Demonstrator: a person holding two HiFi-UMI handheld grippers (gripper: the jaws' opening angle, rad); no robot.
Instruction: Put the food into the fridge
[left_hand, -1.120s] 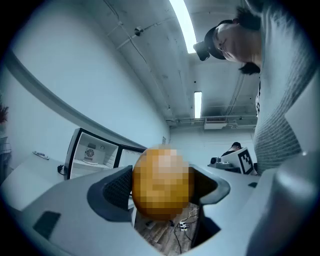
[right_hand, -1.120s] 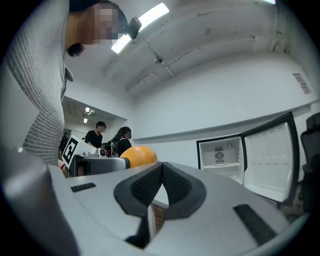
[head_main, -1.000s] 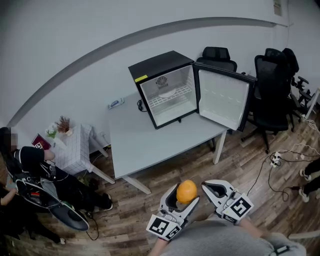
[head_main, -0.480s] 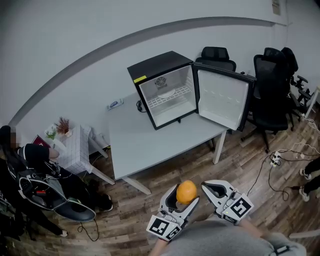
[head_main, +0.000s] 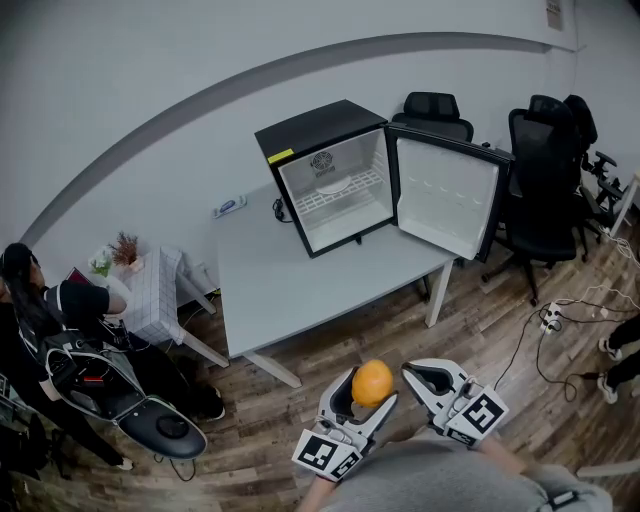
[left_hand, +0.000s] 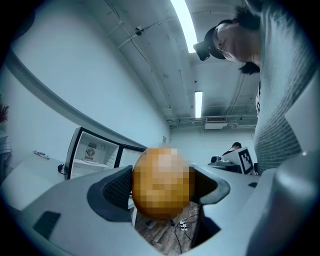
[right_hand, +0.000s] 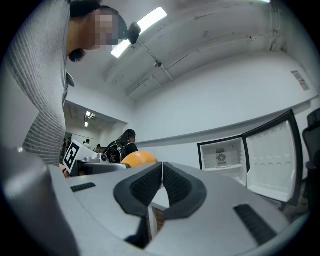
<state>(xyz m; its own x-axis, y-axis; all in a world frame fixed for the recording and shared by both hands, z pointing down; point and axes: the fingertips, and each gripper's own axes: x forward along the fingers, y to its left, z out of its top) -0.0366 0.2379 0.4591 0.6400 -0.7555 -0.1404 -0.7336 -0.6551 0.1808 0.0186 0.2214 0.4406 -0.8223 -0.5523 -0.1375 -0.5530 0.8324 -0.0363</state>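
Observation:
An orange (head_main: 373, 382) is held between the jaws of my left gripper (head_main: 365, 392), low in the head view above the wooden floor; in the left gripper view the orange (left_hand: 162, 182) fills the gap between the dark pads. My right gripper (head_main: 430, 381) is beside it, shut with nothing in it, its pads touching (right_hand: 162, 186). The small black fridge (head_main: 330, 175) stands on the grey table (head_main: 300, 280) well ahead, its door (head_main: 447, 195) swung open to the right. The inside is white with a wire shelf (head_main: 343, 192).
Black office chairs (head_main: 545, 170) stand right of the table. A person with a backpack (head_main: 60, 330) is at the far left beside a small white side table (head_main: 145, 295). A power strip and cables (head_main: 555, 320) lie on the floor at right.
Both grippers and the orange have stayed in place. The person at the far left has shifted and straightened up a little.

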